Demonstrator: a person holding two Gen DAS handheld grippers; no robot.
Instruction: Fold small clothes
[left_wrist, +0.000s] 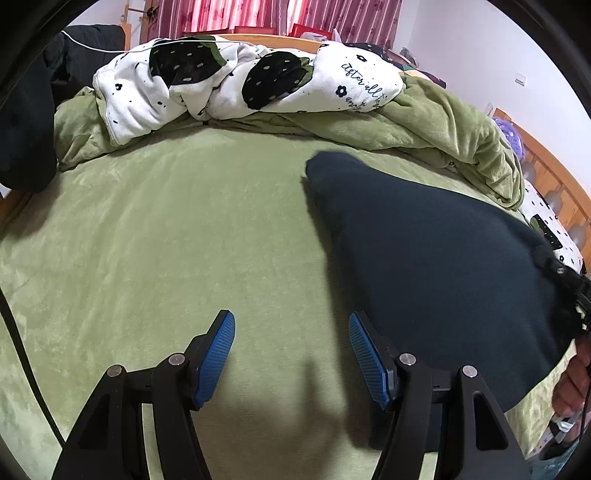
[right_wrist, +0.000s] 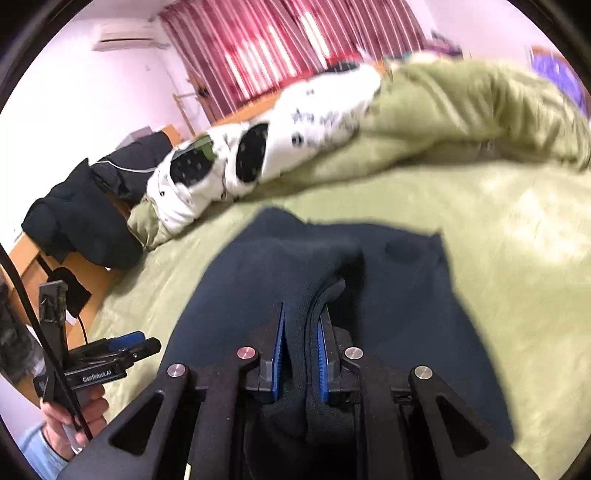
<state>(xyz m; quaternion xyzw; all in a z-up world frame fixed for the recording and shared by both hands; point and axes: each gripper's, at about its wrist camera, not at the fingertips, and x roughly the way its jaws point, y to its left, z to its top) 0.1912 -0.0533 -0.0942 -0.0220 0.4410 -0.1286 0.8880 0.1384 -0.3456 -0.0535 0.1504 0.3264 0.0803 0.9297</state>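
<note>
**Inspector:** Start with the claws, nearest first.

**Assistant:** The right claw (right_wrist: 301, 345) is closed almost fully on a bunched edge of the dark navy garment (right_wrist: 388, 295). Cloth is pinched between the blue pads (right_wrist: 279, 354), and a thick hem or seam curls up just past them. The left claw (left_wrist: 291, 354) stands about half open over bare bed sheet (left_wrist: 147, 240), holding nothing, with the garment just beside its right finger.

**Inspector:** Location of the garment?

**Assistant:** On the green sheet towards the near edge of the bed, on the right-hand side in the left wrist view. It runs from the right claw out to a rounded end towards the middle of the bed.

**Inspector:** Condition?

**Assistant:** Plain, dark, soft knit, no print. It lies partly lifted and rumpled, not flat. I cannot tell what kind of garment it is.

**Inspector:** Step in hand?

**Assistant:** In my judgement, an early one: one edge gripped, no fold made. Next, the left claw should take a second edge or corner, so the cloth can be spread flat before it is folded over.

**Inspector:** Beyond it?

**Assistant:** A green blanket (left_wrist: 443, 125) and a white printed quilt (left_wrist: 229, 85) are heaped along the far edge, well apart from the garment.
</note>
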